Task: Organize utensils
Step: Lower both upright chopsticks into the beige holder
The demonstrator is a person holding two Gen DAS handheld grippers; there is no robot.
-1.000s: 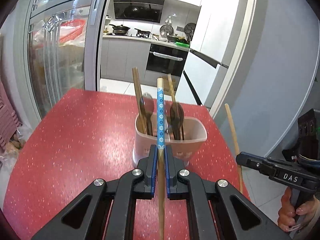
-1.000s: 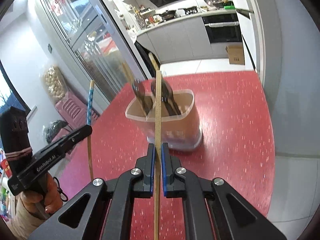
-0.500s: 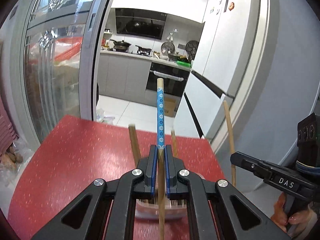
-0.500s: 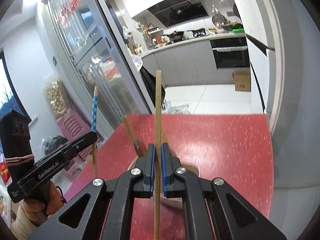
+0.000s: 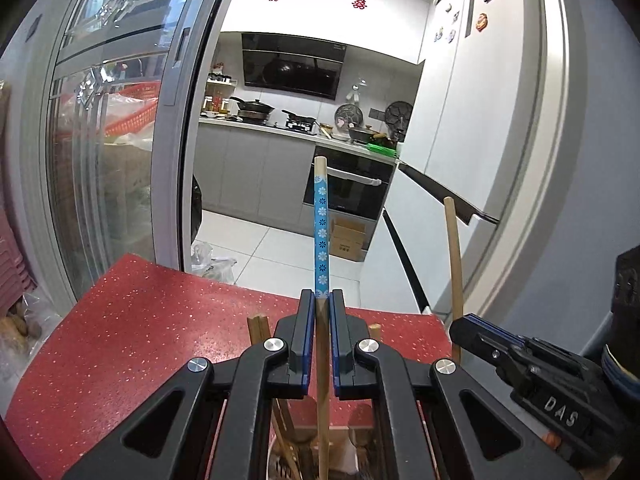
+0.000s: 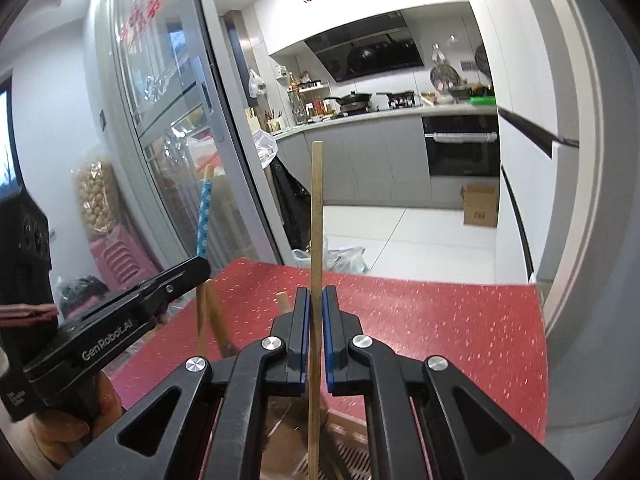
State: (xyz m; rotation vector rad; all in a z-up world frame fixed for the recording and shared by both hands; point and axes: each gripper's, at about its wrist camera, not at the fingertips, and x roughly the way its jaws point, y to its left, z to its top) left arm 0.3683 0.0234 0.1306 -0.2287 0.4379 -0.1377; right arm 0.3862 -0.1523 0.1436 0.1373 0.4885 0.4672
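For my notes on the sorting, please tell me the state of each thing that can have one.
Left tongs: shut on blue chopstick, upright.
Right tongs: shut on plain chopstick, upright.
Utensil holder: below the tongs, holding utensils.
Sliding glass door: open.

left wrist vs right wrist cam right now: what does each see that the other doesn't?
Only the left wrist view: fridge magnets and the right gripper from the side, marked DAS.

Only the right wrist view: the pink stool, the sack of round items, and the hand holding the left gripper.

Both: the red table, blue-patterned chopstick, plain chopstick, oven, cardboard box.
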